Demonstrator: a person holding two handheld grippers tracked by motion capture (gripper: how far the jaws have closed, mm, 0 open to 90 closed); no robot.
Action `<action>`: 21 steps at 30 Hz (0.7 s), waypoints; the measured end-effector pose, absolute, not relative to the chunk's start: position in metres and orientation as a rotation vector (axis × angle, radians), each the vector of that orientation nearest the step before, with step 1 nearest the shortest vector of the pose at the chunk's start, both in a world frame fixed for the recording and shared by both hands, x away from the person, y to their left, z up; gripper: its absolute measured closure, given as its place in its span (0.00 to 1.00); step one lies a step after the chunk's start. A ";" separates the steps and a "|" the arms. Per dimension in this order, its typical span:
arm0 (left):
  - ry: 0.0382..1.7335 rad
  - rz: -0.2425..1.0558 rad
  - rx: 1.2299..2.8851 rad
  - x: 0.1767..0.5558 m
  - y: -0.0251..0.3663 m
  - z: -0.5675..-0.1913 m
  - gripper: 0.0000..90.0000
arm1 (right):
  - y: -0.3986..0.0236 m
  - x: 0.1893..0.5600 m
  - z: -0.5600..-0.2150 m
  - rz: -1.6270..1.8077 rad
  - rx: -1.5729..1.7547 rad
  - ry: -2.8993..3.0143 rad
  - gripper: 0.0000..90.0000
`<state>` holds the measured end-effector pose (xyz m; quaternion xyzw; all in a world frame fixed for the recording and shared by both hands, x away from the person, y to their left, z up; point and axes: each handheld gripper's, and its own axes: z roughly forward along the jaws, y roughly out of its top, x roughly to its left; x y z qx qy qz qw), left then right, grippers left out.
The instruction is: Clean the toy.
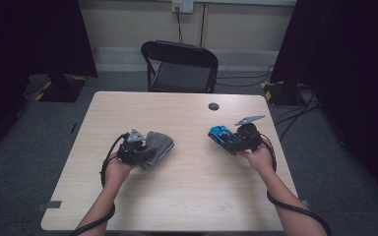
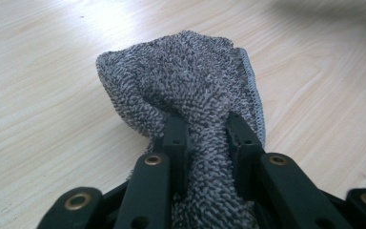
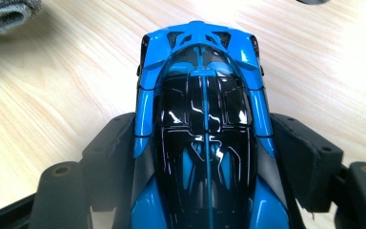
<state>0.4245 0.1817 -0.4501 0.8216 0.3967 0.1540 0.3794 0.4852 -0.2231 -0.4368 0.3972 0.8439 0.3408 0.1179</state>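
Note:
A grey terry cloth (image 1: pixel 156 146) lies bunched on the wooden table (image 1: pixel 187 196), left of centre. My left gripper (image 1: pixel 139 148) is shut on it; in the left gripper view the cloth (image 2: pixel 190 90) is pinched into a narrow neck between the two black jaws, with the left gripper (image 2: pixel 205 131) at that pinch. A blue and black toy car (image 1: pixel 221 133) sits right of centre, held by my right gripper (image 1: pixel 230 140). In the right gripper view the toy car (image 3: pixel 204 119) fills the gap and both jaws press its flanks, my right gripper (image 3: pixel 205 152) shut around its middle.
A small dark round disc (image 1: pixel 213 106) sits in the tabletop near the far edge. A black folding chair (image 1: pixel 181 66) stands just beyond the table. Cables trail from both grippers along the person's forearms. A corner of the cloth (image 3: pixel 7 13) shows at the right gripper view's top left.

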 end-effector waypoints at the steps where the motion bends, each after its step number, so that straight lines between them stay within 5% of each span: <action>1: 1.011 0.398 2.105 0.426 0.183 -0.451 0.82 | -0.224 0.485 -0.437 0.998 1.165 2.465 0.30; 21: 1.107 0.374 2.108 0.451 0.203 -0.474 0.81 | -0.243 0.495 -0.470 0.939 1.231 2.470 0.30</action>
